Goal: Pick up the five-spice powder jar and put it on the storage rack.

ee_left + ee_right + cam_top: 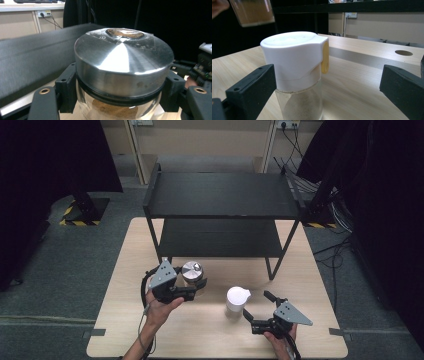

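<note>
Left gripper (192, 292) is clamped on the steel-lidded glass jar (192, 272) just below its lid, above the bench (120, 320); glass, rigid, slippery, fragile. Right gripper (256, 307) gapes beside the white-capped shaker (237, 301).

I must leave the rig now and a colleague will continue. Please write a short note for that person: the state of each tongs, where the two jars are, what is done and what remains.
Left tongs: shut on the steel-lidded jar, gripping just under its lid, jar off the table in front of the black shelf.
Right tongs: open, jaws on both sides of the white-capped jar, not pressing it.
White-capped jar: upright on the wooden table, right of centre.
Done: steel-lidded jar is grasped and lifted.
Left: probably place it on the shelf, both tiers look bare; then close on the white-capped jar and move it too.
</note>
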The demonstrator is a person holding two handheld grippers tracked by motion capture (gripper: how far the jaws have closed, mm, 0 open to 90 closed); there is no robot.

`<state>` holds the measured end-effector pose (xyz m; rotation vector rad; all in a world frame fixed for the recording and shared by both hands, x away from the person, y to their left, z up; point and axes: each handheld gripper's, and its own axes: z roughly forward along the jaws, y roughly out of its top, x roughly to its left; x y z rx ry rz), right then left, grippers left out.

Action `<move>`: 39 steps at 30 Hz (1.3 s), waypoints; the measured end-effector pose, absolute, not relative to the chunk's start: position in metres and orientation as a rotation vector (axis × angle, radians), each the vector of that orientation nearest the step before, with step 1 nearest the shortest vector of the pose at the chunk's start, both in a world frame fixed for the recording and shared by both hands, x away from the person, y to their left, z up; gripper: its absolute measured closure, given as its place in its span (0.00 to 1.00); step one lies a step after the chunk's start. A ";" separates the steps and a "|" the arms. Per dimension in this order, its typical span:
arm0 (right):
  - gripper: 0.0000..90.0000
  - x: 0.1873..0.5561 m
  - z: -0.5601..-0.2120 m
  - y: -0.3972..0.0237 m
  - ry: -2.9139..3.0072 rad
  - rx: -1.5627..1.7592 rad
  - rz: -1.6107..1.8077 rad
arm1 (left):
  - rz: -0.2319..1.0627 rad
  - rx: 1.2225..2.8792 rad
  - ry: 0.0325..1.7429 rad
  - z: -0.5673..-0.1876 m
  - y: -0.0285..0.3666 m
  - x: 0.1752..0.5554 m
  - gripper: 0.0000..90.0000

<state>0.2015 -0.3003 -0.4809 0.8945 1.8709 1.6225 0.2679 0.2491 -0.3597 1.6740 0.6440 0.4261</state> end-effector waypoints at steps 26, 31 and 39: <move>0.01 0.202 -0.481 -0.300 1.876 0.896 1.629 | 0.363 1.737 0.660 -0.232 0.245 0.302 0.34; 0.01 0.202 -0.481 -0.301 1.876 0.897 1.630 | 0.370 1.728 0.650 -0.214 0.243 0.312 0.34; 0.01 0.203 -0.481 -0.301 1.875 0.898 1.632 | 0.368 1.717 0.679 -0.188 0.241 0.320 0.34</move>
